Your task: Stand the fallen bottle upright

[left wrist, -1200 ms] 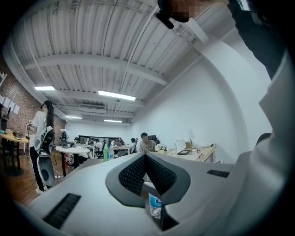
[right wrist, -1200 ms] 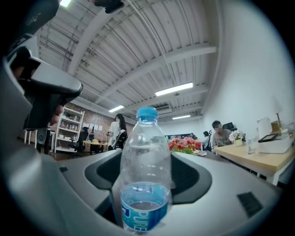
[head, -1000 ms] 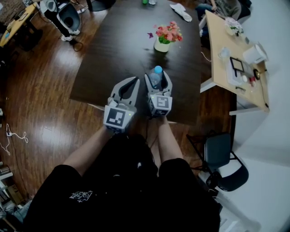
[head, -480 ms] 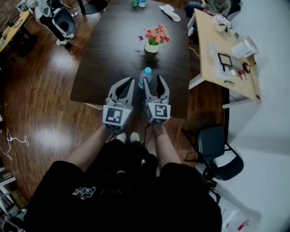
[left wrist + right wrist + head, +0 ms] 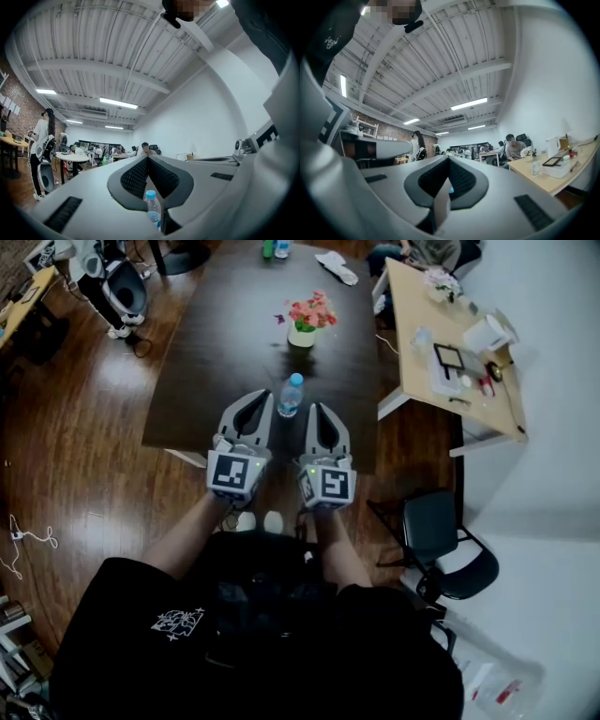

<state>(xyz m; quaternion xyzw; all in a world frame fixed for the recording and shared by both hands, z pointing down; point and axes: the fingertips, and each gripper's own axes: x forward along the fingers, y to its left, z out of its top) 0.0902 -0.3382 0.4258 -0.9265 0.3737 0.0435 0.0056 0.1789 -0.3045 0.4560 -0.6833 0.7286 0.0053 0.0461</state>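
A clear water bottle [image 5: 291, 395] with a blue cap stands upright near the front edge of the dark table [image 5: 216, 343]. My left gripper [image 5: 265, 396] is just to its left, jaws shut and empty. To the right of the bottle and a little nearer me, my right gripper [image 5: 312, 409] is shut too and holds nothing. Neither gripper touches the bottle. In the left gripper view the bottle [image 5: 152, 211] shows beyond and below the left gripper [image 5: 148, 158], whose tips meet. The right gripper [image 5: 449, 159] also has its tips together, with only a speck of the blue cap [image 5: 451, 190] behind them.
A pot of pink flowers [image 5: 302, 320] stands mid-table behind the bottle. A white cloth [image 5: 336, 266] and two bottles [image 5: 275, 247] lie at the far end. A light wooden desk [image 5: 422, 362] with clutter is at the right, a black chair [image 5: 441, 540] beside me.
The right gripper had its jaws open around the upright bottle; it has let go, drawn back and shut. Both grippers have pulled back toward me and risen. The bottle stays standing.
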